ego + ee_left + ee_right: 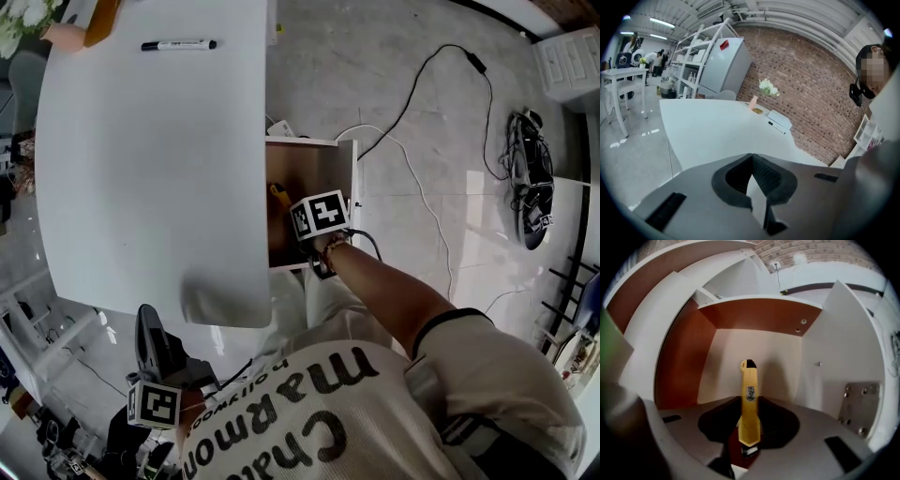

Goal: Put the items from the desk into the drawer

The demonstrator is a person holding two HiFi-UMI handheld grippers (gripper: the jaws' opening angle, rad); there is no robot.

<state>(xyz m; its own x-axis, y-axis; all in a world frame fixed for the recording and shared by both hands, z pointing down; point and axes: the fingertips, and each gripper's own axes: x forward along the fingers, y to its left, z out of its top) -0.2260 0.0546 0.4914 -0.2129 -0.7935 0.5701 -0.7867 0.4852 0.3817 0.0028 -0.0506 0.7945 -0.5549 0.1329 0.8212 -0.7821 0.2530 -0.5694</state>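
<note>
My right tongs (749, 430) pinch the yellow cutter (750, 394) by its butt, tip inside the open drawer (759, 317); it looks light, stiff, slick plastic, better gripped mid-body, while my left tongs (751, 159) are pressed together, empty.

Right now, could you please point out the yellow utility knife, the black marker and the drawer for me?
yellow utility knife (750, 401): right gripper view, middle of its yellow body.
black marker (178, 44): head view, middle of its barrel.
drawer (355, 178): head view, its white side rim.
</note>
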